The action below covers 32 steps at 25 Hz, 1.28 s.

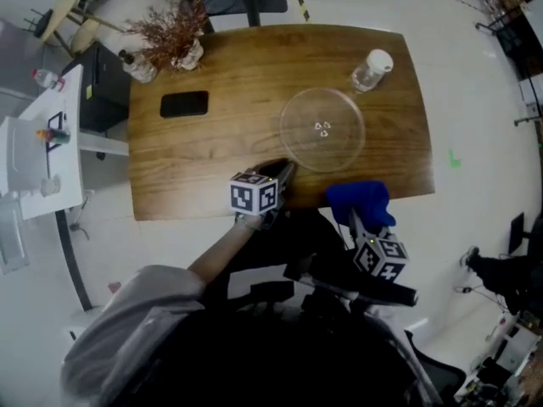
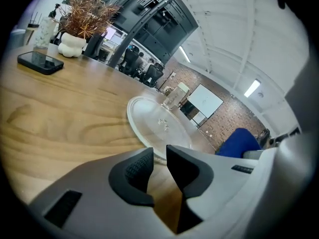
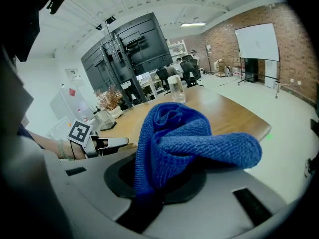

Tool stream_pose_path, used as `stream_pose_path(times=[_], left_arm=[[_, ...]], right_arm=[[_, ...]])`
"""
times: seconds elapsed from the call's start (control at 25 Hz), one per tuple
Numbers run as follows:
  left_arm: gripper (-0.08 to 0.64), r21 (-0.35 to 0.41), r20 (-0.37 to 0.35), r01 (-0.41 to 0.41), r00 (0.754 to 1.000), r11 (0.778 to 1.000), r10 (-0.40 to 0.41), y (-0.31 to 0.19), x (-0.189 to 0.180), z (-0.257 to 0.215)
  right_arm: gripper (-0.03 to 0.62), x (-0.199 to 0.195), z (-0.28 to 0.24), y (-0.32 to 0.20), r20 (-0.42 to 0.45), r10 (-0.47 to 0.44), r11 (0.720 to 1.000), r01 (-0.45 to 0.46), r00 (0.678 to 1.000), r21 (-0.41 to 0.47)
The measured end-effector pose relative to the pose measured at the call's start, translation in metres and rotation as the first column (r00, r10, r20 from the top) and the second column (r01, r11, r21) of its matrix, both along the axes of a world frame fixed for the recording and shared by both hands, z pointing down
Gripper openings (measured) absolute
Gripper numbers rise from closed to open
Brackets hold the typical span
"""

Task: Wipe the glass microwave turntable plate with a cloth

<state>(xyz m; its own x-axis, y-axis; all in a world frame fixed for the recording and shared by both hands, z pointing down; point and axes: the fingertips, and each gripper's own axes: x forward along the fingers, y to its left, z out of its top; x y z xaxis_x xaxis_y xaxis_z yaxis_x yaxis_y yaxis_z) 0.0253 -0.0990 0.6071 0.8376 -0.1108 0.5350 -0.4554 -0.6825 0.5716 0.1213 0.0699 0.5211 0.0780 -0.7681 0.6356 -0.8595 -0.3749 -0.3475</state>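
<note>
We find the glass turntable plate lying flat on the wooden bench, right of centre in the head view. A clear bottle stands near it toward the upper right. The plate is bare; nothing touches it.

The right claw is clamped on a bunched blue cloth. In the right gripper view the cloth fills the jaws and spills over them. This claw sits at the lower right of the head view, at or just off the bench's near edge and apart from the plate. No wiping contact is made yet.

The left claw is empty. In the left gripper view its jaws are only narrowly parted, with bare wood showing through the gap. Its tips are just beside the plate's lower-left rim.

The governing relation: the plate lies up-frame and slightly left of the cloth. The plate is round, so no axis constrains the stroke. The left claw is the nearer and, in our judgement, well placed to steady the rim. The right claw must carry the cloth forward over the bench edge and down onto the glass.

We note a risk that the plate slides on the smooth wood if it is wiped unsteadied.
</note>
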Motion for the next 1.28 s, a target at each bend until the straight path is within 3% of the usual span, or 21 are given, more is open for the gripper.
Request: stream_pose_path(times=[0.16,0.4,0.68,0.8,1.08,1.28], left_arm=[[0.068,-0.01,0.047,0.024,0.999,1.0,-0.023,-0.002,0.004,0.007],[0.068,0.003,0.217,0.052,0.975,0.999,-0.052,-0.008,0.007,0.019],[0.051,0.077,0.24,0.044,0.969,0.996,-0.062,-0.007,0.013,0.021],[0.049,0.073,0.236,0.044,0.97,0.996,-0.061,-0.007,0.015,0.021],[0.049,0.106,0.245,0.05,0.967,0.993,-0.075,-0.009,0.015,0.022],[0.049,0.13,0.251,0.055,0.964,0.99,-0.086,-0.007,0.014,0.021]], right_arm=[[0.084,0.009,-0.002,-0.034,-0.022,-0.137,0.99,0.137,0.99,0.014],[0.084,0.032,-0.014,-0.066,-0.039,-0.259,0.966,0.26,0.965,0.008],[0.084,0.055,-0.013,-0.1,-0.047,-0.376,0.927,0.376,0.926,-0.004],[0.084,0.059,-0.014,-0.126,-0.08,-0.446,0.895,0.446,0.892,-0.021],[0.084,0.051,-0.013,-0.234,-0.237,-0.603,0.786,0.618,0.761,-0.016],[0.084,0.031,0.003,-0.289,-0.245,-0.646,0.749,0.662,0.723,-0.024]])
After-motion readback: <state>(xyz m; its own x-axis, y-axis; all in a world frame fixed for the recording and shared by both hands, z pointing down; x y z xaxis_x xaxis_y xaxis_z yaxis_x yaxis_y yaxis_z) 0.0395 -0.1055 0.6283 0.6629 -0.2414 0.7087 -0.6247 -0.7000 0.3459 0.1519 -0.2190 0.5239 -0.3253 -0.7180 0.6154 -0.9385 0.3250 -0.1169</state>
